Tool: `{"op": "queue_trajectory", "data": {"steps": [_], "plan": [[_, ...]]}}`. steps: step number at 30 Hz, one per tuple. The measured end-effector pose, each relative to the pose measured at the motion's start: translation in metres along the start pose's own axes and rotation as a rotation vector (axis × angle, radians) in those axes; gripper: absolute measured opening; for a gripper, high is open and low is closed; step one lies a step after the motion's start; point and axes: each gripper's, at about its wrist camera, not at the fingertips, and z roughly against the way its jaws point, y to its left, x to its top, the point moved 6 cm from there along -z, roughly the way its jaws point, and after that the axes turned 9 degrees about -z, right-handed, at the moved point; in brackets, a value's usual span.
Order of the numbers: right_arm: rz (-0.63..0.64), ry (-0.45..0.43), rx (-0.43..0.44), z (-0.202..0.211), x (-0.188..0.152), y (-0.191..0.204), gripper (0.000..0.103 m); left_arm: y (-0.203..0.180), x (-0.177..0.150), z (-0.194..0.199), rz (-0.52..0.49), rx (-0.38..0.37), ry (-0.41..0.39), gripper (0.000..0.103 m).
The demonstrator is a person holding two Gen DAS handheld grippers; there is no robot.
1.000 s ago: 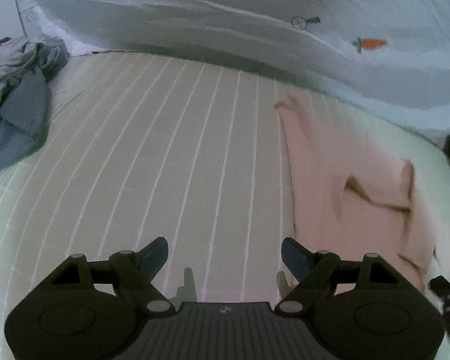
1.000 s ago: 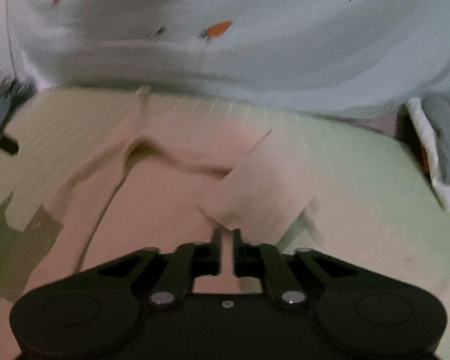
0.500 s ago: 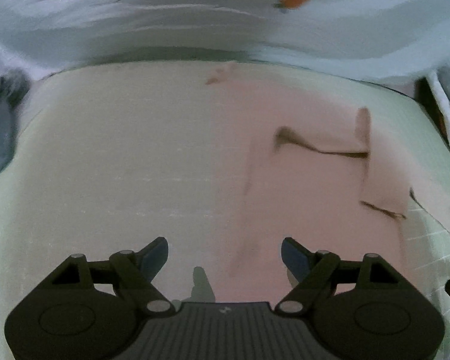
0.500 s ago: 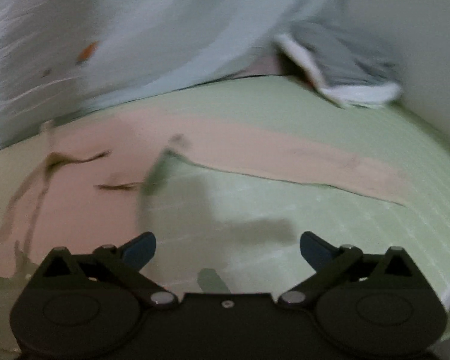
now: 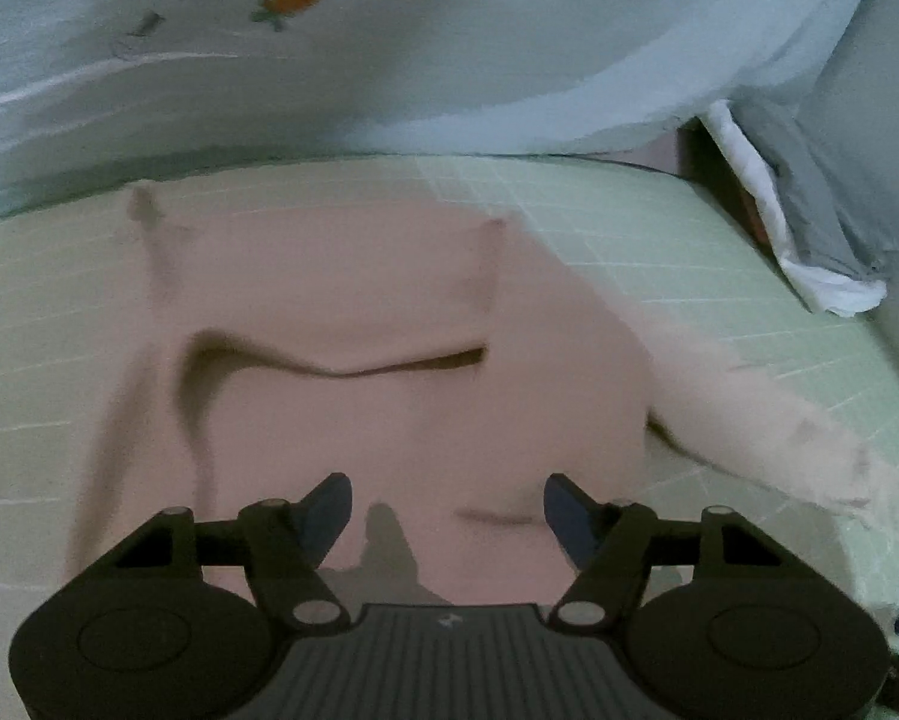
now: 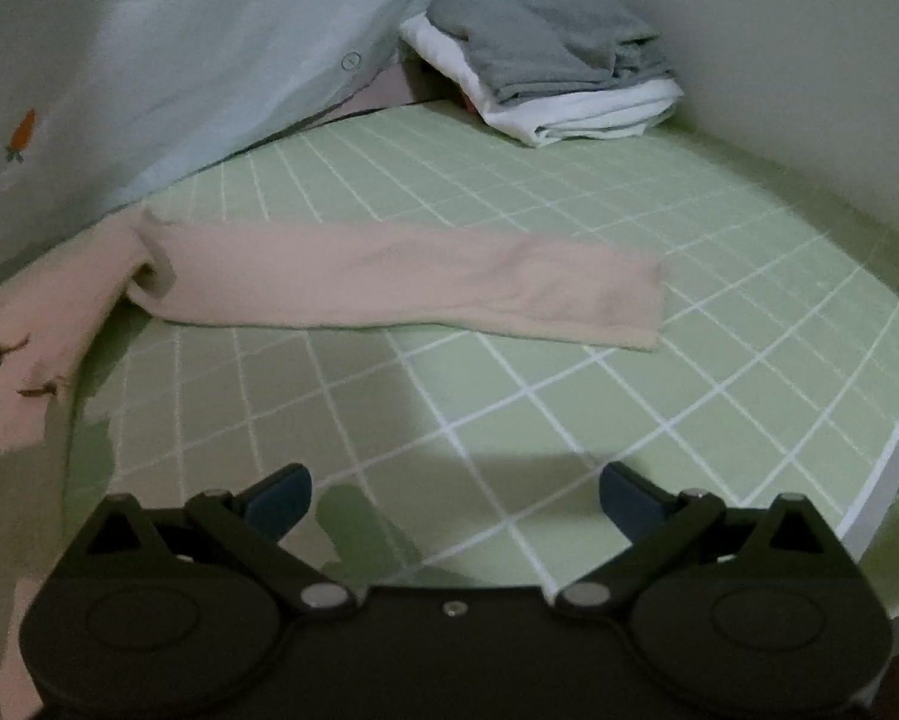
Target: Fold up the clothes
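Both grippers hold nothing: the left gripper (image 5: 446, 507), its jaws just narrowing, hangs over the pink top (image 5: 353, 420) mid-frame; the right gripper (image 6: 454, 495) gapes wide below the outstretched sleeve (image 6: 401, 282). Folded stack (image 6: 563, 78) upper right; this top remains unfolded.

A pale pink long-sleeved top (image 5: 389, 420) lies flat on green gridded sheet, sleeve (image 6: 425, 285) stretched sideways.
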Motion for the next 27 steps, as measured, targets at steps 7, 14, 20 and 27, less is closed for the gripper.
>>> {"op": "queue_trajectory", "data": {"steps": [7, 14, 20, 27], "plan": [[0.063, 0.025, -0.018, -0.003, 0.000, 0.001, 0.103, -0.017, 0.013, -0.031, 0.066, -0.056, 0.024, 0.000], [0.071, 0.067, -0.019, -0.001, 0.000, 0.001, 0.103, -0.012, 0.015, 0.018, 0.157, -0.131, -0.021, 0.001], [0.069, 0.070, -0.022, 0.008, -0.011, 0.000, 0.103, 0.007, -0.014, 0.092, 0.281, -0.197, -0.054, 0.001], [0.055, 0.073, -0.036, 0.014, -0.018, 0.007, 0.103, 0.057, -0.110, 0.132, 0.580, -0.202, 0.014, 0.001]]}}
